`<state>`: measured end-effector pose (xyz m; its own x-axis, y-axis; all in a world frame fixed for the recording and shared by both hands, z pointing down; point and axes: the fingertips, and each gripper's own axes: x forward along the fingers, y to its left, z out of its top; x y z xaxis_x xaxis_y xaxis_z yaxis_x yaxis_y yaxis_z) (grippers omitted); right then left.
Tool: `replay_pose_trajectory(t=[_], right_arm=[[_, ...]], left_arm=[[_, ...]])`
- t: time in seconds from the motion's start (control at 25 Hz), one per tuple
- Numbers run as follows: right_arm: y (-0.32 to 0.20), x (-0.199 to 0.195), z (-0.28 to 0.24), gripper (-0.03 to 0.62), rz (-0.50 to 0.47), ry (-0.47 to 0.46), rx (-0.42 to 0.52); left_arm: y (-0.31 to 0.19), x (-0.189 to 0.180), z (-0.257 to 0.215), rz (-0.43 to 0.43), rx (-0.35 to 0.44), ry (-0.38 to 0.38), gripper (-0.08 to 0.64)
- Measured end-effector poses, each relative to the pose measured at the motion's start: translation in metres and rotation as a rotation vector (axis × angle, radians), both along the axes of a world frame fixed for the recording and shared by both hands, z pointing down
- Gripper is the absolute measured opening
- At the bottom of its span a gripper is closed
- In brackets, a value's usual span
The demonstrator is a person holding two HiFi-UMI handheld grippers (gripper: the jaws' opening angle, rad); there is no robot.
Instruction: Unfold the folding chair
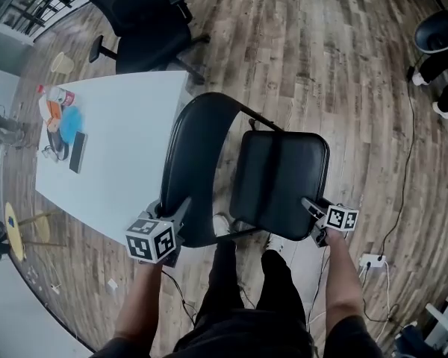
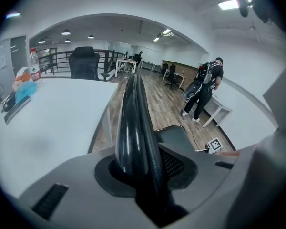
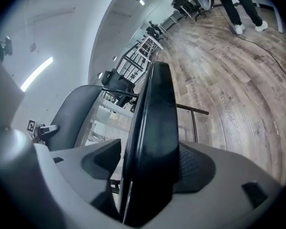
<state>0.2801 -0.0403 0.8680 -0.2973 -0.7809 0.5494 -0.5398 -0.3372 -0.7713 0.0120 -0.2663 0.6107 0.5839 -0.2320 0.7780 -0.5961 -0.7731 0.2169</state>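
Observation:
A black folding chair stands on the wood floor before me, its backrest (image 1: 194, 162) at the left and its padded seat (image 1: 278, 179) swung out to the right. My left gripper (image 1: 173, 222) is shut on the lower edge of the backrest (image 2: 136, 128), which runs straight up between its jaws. On the near right corner of the seat my right gripper (image 1: 313, 213) is shut; the seat's edge (image 3: 152, 147) fills the gap between those jaws. The backrest (image 3: 69, 113) shows grey at the left of the right gripper view.
A white table (image 1: 127, 148) stands close at the chair's left, with a phone, a bottle and small items at its far end. A black office chair (image 1: 142, 21) sits behind it. A person (image 2: 205, 87) stands far right. A cable and power strip (image 1: 373, 261) lie at the right.

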Motion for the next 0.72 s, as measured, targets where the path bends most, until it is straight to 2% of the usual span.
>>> replay_pose_trajectory(t=[0.16, 0.36, 0.52, 0.72], right_arm=[[0.027, 0.029, 0.046, 0.314, 0.022, -0.027, -0.013], [0.054, 0.062, 0.097, 0.314, 0.05, -0.077, 0.016], [0.074, 0.083, 0.134, 0.314, 0.087, -0.086, -0.04], [0.09, 0.099, 0.171, 0.328, 0.083, -0.127, -0.038]], left_arm=[[0.012, 0.014, 0.024, 0.003, -0.032, 0.018, 0.114], [0.02, 0.025, 0.059, -0.009, -0.057, 0.033, 0.114], [0.021, 0.03, 0.082, -0.001, -0.04, 0.02, 0.123], [0.03, 0.038, 0.107, -0.018, -0.104, 0.047, 0.123]])
